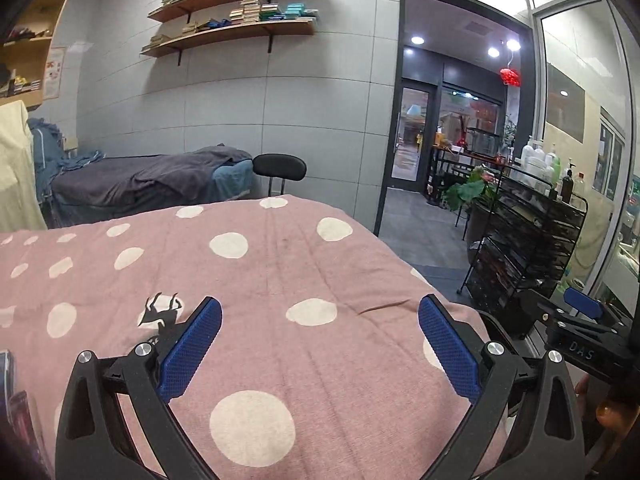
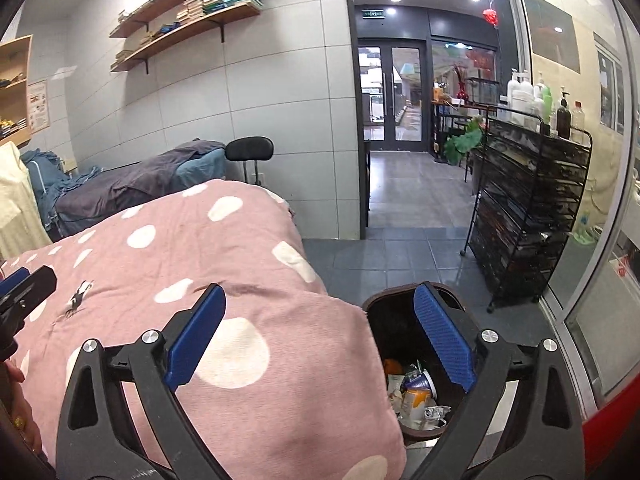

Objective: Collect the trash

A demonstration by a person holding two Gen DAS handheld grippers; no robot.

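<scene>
The right hand-held gripper [image 2: 320,340] is seen spread wide and empty; the dark round trash bin [image 2: 400,308], holding crumpled wrappers and cups [image 2: 416,396], lies just below its right finger. The left hand-held gripper [image 1: 320,344], also wide and empty, is held above the pink polka-dot bed cover [image 1: 260,264]. Remaining litter should be sought before the jaws are closed.

A pink blanket [image 1: 248,280] with white dots covers the bed, a small dark figure [image 1: 160,312] printed near its left side. Beyond the bed's far edge stand a black stool [image 1: 280,166] and a second bed [image 1: 152,178] under a grey cover, with two wall shelves [image 1: 236,12] of stacked books above. A black wire rack [image 2: 532,200] topped with bottles [image 2: 540,100] stands on the tiled floor [image 2: 408,208] right of the bed, near an open doorway [image 2: 396,92].
</scene>
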